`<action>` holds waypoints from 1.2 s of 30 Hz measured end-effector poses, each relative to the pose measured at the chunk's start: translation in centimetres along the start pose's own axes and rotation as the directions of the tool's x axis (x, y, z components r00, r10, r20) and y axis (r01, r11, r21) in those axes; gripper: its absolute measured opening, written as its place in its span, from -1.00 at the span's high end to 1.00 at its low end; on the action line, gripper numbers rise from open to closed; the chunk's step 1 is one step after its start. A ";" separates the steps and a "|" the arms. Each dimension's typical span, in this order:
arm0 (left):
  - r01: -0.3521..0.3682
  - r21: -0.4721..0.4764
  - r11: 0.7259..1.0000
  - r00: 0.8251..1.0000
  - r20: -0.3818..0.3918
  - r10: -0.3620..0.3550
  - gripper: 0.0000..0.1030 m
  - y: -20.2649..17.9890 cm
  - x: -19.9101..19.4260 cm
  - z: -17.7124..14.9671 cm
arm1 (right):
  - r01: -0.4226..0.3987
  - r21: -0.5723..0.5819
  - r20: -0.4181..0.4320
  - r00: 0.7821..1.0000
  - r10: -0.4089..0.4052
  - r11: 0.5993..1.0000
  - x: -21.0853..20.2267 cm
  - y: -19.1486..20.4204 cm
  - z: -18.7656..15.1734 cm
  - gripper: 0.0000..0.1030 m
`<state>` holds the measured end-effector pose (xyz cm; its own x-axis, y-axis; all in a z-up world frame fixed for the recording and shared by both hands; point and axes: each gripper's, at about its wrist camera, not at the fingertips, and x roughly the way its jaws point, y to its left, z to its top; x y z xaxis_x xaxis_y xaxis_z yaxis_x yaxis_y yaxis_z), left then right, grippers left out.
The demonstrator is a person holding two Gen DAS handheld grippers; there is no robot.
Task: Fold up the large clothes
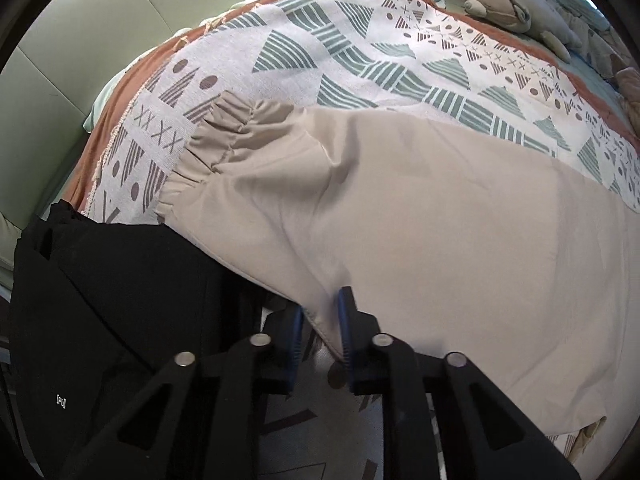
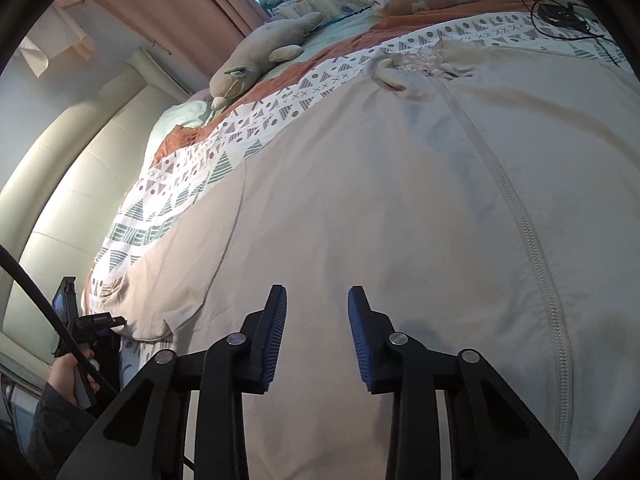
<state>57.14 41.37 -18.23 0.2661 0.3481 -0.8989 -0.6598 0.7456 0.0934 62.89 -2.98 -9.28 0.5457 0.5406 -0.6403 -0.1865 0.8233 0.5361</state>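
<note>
Left wrist view first: the left gripper (image 1: pixel 320 332) has its blue ribbed pads set on either side of a fold of the large beige zip-front jacket (image 1: pixel 400 208), at the sleeve's lower edge, and it looks to be pinching that cloth, though a narrow gap shows between the pads, so the hold may be loose. The grip sits there, I judge, because the sleeve with its gathered elastic cuff (image 1: pixel 216 140), off at ten o'clock, must be swung in over the body. In the right wrist view the right gripper (image 2: pixel 317 336) hangs spread wide above the jacket's front panel, holding nothing, with the long zipper (image 2: pixel 520 216) running from twelve towards four o'clock. The jacket lies flat, zipped shut, on the geometric-patterned white, green and rust bedspread (image 1: pixel 360 40), which suits folding. A grey plush toy (image 2: pixel 256 60) rests near eleven o'clock, well apart.
</note>
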 end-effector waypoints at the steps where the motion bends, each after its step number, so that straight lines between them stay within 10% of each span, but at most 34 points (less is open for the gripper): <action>1: 0.022 -0.003 1.000 1.000 0.021 -0.022 0.81 0.1 -0.6 0.3 | -0.012 0.003 -0.006 1.000 0.012 1.000 0.2 0.1 0.0 0.48; 14: 0.164 0.134 0.977 0.945 0.262 -0.195 0.88 -2.2 -13.1 2.1 | -0.144 -0.064 -0.125 0.983 0.136 0.987 5.3 3.7 -0.9 0.49; 25: 0.218 0.356 0.909 0.840 0.405 -0.360 0.89 -8.1 -23.4 -0.3 | -0.192 -0.110 -0.239 0.957 0.162 0.975 13.0 8.0 -0.1 0.67; 36: 0.277 0.471 0.838 0.796 0.376 -0.475 0.89 -13.9 -26.9 -3.4 | -0.367 0.104 -0.328 0.865 0.380 0.924 18.8 6.7 -0.9 0.75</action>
<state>56.79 19.70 3.21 0.7892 0.1369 -0.5986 -0.1480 0.9885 0.0310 71.21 12.85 -18.26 0.1333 0.8373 -0.5302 -0.2874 0.5447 0.7879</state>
